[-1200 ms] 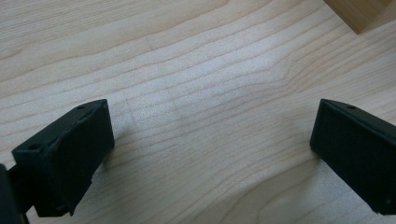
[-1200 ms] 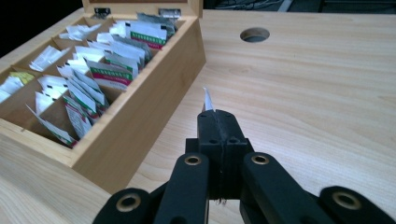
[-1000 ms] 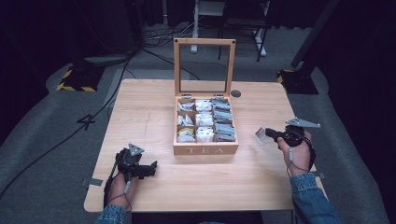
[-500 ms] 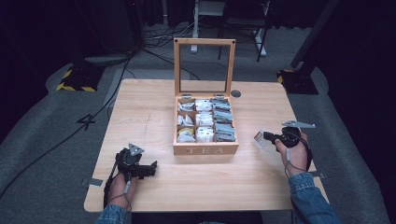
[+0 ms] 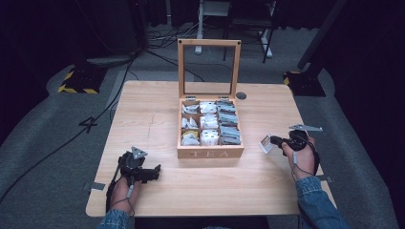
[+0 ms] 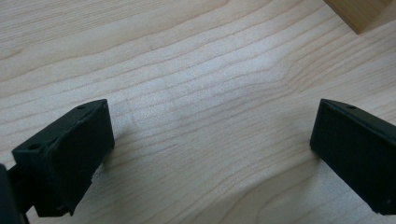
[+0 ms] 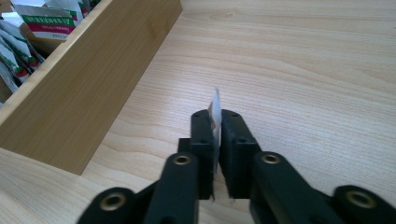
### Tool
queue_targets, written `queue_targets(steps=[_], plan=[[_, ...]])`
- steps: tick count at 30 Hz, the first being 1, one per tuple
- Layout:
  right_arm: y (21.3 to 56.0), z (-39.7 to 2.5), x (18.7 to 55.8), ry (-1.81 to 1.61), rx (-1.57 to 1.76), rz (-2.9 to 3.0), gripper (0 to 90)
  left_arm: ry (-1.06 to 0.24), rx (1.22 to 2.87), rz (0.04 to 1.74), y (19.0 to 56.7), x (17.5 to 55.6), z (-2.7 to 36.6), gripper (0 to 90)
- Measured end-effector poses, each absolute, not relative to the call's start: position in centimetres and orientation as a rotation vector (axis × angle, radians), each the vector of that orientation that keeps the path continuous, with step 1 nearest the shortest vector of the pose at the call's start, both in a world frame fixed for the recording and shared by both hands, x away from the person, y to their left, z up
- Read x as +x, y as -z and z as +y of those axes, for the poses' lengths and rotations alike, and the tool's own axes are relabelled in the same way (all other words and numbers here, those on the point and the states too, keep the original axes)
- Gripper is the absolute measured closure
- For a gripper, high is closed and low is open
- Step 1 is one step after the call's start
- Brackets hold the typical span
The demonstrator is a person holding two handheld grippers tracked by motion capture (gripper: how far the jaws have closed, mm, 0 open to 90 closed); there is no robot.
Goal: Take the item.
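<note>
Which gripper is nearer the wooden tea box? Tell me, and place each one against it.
Right. The right gripper is just off the tea box by its front right corner, shut on a tea bag. The left gripper rests open on the table, farther out past the box's front left corner.

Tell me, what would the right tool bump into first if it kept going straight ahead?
Probably the wooden tea box. The right tool, clamped on a tea bag, points left toward the box's right side wall, though it may graze just its front corner.
</note>
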State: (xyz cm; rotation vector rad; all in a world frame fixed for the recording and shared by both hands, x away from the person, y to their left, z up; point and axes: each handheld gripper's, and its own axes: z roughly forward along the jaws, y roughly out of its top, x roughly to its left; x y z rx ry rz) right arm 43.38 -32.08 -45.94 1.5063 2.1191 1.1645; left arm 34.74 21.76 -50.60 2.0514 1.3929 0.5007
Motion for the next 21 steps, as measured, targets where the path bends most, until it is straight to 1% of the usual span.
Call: queue_targets(steps=[7, 11, 21], plan=[[46.5, -32.5, 43.8, -1.164, 1.509, 2.078, 59.9, -0.501, 2.051, 1.393, 50.6, 34.7, 21.8, 0.0], [46.9, -32.8, 44.0, -1.133, 1.499, 2.066, 55.8, -0.501, 2.051, 1.393, 50.6, 34.7, 21.8, 0.0], [46.5, -33.1, 43.9, -1.149, 1.490, 2.052, 54.4, -0.501, 2.051, 1.393, 50.6, 34.7, 21.8, 0.0]])
